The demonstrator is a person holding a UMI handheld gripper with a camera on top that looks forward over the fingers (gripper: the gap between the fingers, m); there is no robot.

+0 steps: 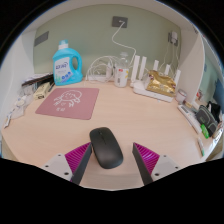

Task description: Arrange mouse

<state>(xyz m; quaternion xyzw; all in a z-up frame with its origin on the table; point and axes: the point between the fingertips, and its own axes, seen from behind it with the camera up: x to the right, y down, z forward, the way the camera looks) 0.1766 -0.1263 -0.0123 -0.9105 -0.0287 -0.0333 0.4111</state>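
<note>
Colours from my end: the mouse (106, 146) is plain black, sitting on a pale wood-tone worktop (150, 115). My pads (78, 157) are bright magenta with a ribbed texture. Further back I've got a dusty pink mat (68, 101) with a white doodle-ish print on it, and a blue bottle (66, 65) with a white label and cap. Wall (95, 30) behind is a pale greenish cream with a white socket (121, 21).
</note>
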